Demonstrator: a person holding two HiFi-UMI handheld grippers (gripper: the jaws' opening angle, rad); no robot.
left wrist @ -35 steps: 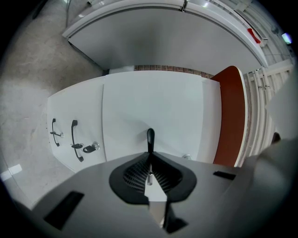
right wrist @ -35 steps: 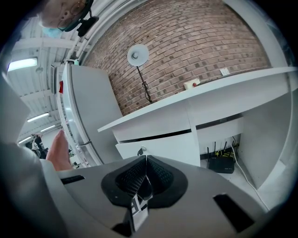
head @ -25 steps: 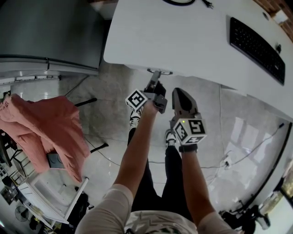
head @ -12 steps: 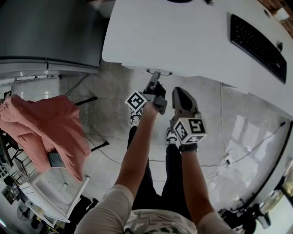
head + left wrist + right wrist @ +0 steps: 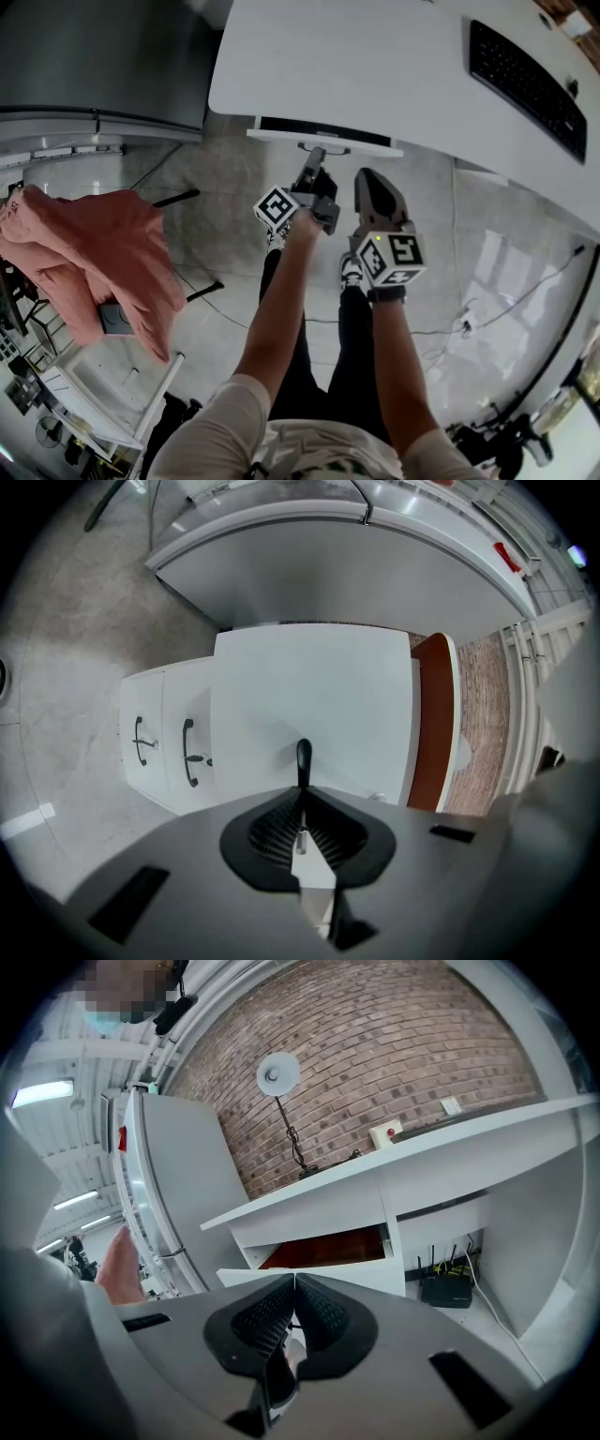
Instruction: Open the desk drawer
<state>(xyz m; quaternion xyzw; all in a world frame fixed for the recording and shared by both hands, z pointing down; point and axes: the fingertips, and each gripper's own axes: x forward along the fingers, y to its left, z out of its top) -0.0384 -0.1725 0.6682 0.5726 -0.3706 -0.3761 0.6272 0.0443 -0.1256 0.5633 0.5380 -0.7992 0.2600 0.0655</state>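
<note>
The white desk [image 5: 375, 66] fills the top of the head view. Its drawer [image 5: 323, 137] stands a little way out from under the front edge. My left gripper [image 5: 316, 164] is shut on the drawer's dark handle [image 5: 303, 757], which pokes up between the pads in front of the white drawer front [image 5: 309, 696]. The drawer's red-brown inside [image 5: 432, 724] shows beside that front. Just right of the left one hangs my right gripper [image 5: 368, 180], shut with nothing in it. In the right gripper view its jaws [image 5: 293, 1284] meet below the drawer's opening [image 5: 323, 1249].
A black keyboard [image 5: 527, 84] lies on the desk at the right. A pink cloth [image 5: 103, 258] hangs over a chair at the left. A white cabinet with two handles [image 5: 159, 747] stands beyond the drawer. A router [image 5: 446, 1288] and cables sit under the desk.
The drawer front has come out from under the desk edge, showing a dark gap. The left gripper has drawn back with the handle. The right gripper has kept still.
</note>
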